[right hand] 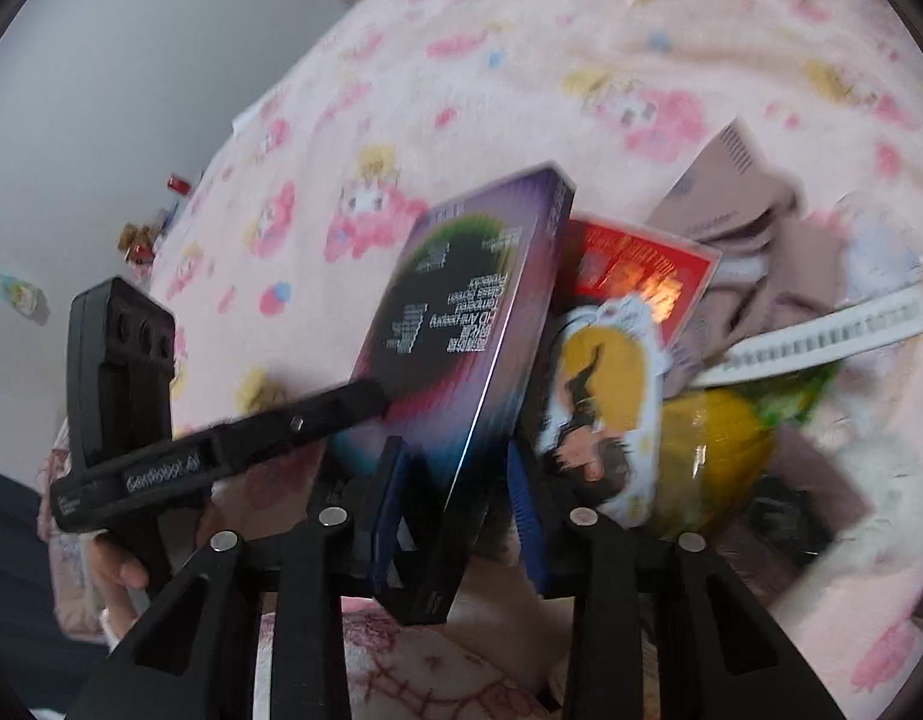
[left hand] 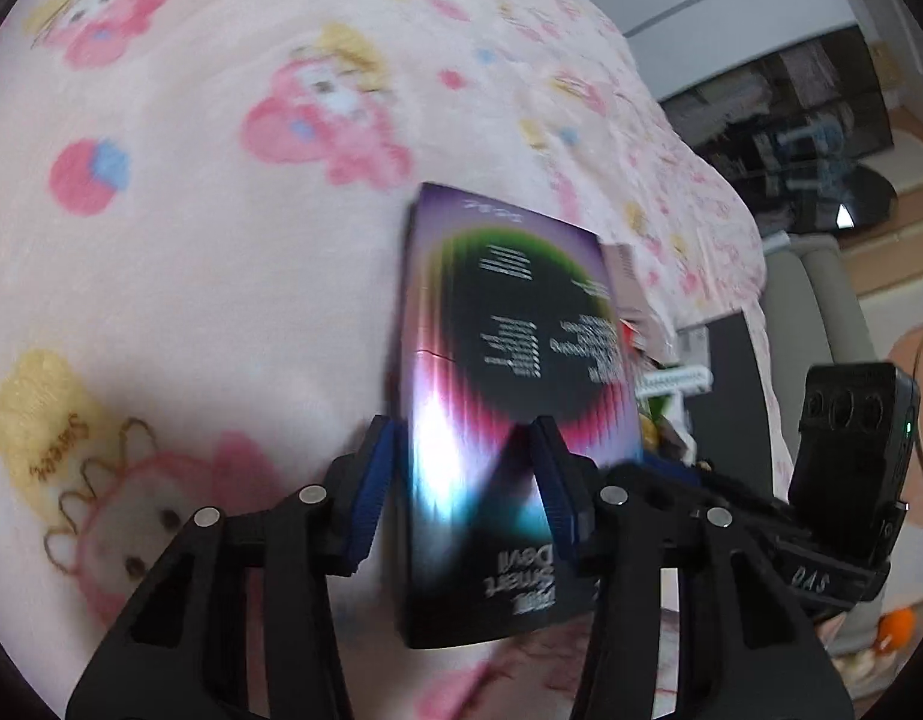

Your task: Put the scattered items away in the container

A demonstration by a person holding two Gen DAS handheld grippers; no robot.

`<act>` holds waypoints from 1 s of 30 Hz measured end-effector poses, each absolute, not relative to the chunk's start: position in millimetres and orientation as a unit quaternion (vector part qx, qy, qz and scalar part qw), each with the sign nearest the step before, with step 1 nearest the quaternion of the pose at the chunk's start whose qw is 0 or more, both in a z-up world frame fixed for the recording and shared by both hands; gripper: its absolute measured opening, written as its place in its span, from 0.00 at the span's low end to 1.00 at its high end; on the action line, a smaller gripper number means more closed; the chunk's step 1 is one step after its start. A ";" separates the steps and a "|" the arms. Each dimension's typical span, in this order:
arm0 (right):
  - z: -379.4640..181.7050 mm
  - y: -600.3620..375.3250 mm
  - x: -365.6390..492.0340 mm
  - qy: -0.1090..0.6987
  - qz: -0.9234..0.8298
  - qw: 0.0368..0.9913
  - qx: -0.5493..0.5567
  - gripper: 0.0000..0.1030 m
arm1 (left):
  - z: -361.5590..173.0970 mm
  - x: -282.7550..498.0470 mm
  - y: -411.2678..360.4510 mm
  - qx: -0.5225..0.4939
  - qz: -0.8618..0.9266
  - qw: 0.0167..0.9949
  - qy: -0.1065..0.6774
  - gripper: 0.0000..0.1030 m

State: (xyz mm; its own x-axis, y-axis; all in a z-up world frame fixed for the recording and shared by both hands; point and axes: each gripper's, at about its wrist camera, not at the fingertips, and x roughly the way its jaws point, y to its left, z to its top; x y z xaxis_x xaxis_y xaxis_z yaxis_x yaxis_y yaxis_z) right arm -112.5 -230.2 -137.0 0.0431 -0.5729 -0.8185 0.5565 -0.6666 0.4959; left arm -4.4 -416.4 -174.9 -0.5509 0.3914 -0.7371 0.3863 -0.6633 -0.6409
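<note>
Black left gripper (left hand: 464, 480) and right gripper (right hand: 458, 501): blue-padded jaws, silver screws.

Left gripper (left hand: 464, 480) fingers parted, right gripper (right hand: 458, 504) fingers parted too

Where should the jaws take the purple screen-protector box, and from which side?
Grip the screen-protector box near its short end, jaws across its thin depth, coming in along its length from that free end. It is a flat slab, so only the narrow dimension fits between the fingers. The left gripper appears to hold it that way; the right gripper straddles the same end, contact unclear.
</note>
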 end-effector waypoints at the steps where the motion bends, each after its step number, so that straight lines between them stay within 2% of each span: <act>1: -130.9 -224.8 -112.4 -0.014 -0.696 0.408 0.591 0.29 | -167.8 -6.1 -413.0 -0.472 0.782 0.007 -0.407 0.46; 4: -102.0 -200.7 -105.0 -0.031 -0.718 0.410 0.562 0.29 | -138.2 -7.2 -397.8 -0.465 0.791 0.023 -0.398 0.46; 8: -58.6 -150.7 -83.7 -0.054 -0.753 0.403 0.518 0.29 | -77.2 -13.1 -347.3 -0.455 0.825 0.063 -0.329 0.46; 13: -21.3 -62.1 -49.0 -0.074 -0.802 0.360 0.471 0.29 | -37.5 -25.4 -260.0 -0.459 0.840 0.123 -0.261 0.46; 20: -32.1 50.2 0.0 -0.092 -0.827 0.266 0.487 0.29 | -55.8 -30.8 -125.6 -0.519 0.800 0.212 -0.215 0.46; 30: -95.6 144.3 8.3 -0.148 -0.818 0.185 0.524 0.29 | -102.2 -58.2 -17.9 -0.559 0.776 0.258 -0.138 0.45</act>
